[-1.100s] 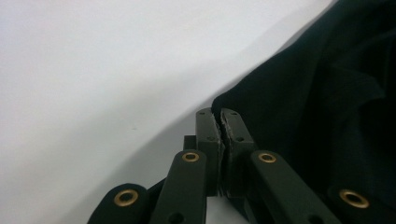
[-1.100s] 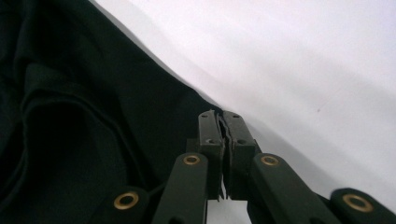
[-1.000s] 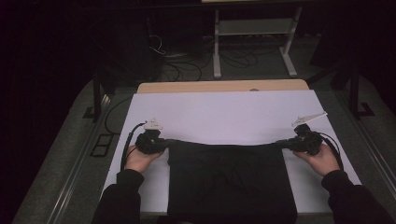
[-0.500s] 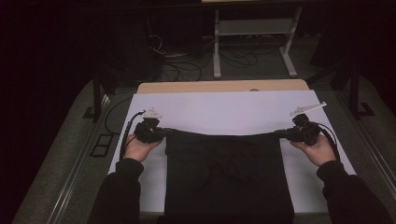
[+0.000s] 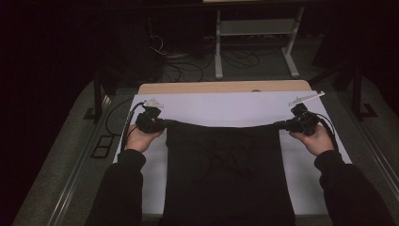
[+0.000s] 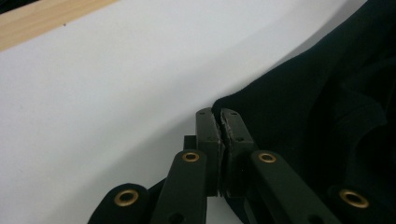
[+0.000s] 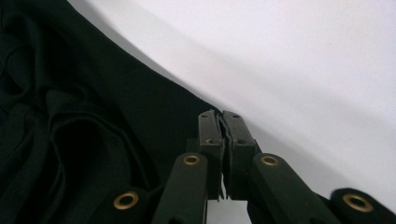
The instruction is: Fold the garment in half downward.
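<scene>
A black garment (image 5: 226, 174) lies spread over the white sheet (image 5: 226, 108), its far edge pulled taut between my two grippers. My left gripper (image 5: 162, 124) is shut on the garment's far left corner, and in the left gripper view the pads of the gripper (image 6: 218, 116) pinch the black cloth (image 6: 317, 107) at its tip. My right gripper (image 5: 281, 125) is shut on the far right corner; in the right gripper view the closed pads of this gripper (image 7: 220, 116) clamp the cloth (image 7: 93, 121) edge. Both corners are raised a little off the sheet. The garment's near end hangs over the table's front edge.
A strip of bare wooden tabletop (image 5: 226, 87) shows beyond the sheet. Behind the table stand a white metal stand (image 5: 256, 37) and loose cables (image 5: 174, 56) on the dark floor. A black cable (image 5: 127, 117) trails from the left gripper.
Both hands have moved away from me and upward, carrying the garment's far edge farther over the sheet. The edge stays stretched between the grippers.
</scene>
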Motion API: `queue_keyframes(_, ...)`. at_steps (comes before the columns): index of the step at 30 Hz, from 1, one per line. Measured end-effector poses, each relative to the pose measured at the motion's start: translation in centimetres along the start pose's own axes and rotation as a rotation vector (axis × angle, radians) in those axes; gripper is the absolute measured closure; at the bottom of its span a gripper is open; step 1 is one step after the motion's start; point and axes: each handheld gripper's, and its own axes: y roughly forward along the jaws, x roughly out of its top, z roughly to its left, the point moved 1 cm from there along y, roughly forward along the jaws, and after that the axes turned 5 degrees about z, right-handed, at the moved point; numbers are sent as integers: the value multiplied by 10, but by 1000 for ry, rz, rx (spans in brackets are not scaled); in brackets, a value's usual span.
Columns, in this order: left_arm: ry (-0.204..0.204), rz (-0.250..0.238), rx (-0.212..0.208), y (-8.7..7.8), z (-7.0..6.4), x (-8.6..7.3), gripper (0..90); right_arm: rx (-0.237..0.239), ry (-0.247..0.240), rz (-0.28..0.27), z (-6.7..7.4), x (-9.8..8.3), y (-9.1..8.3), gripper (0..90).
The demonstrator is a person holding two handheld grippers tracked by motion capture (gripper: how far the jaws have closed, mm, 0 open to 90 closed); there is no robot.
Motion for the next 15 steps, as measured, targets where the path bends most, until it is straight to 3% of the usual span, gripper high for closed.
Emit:
queue_keyframes(9, -2, -7, 19, -1, 5, 14, 864, -6, 39, -31, -12, 12, -4, 858)
queue_keyframes(12, -26, -44, 22, -1, 8, 16, 864, -16, 53, -31, -17, 16, -3, 858)
queue_keyframes(15, -31, -49, 23, 1, 9, 19, 863, -22, 59, -29, -21, 19, -2, 858)
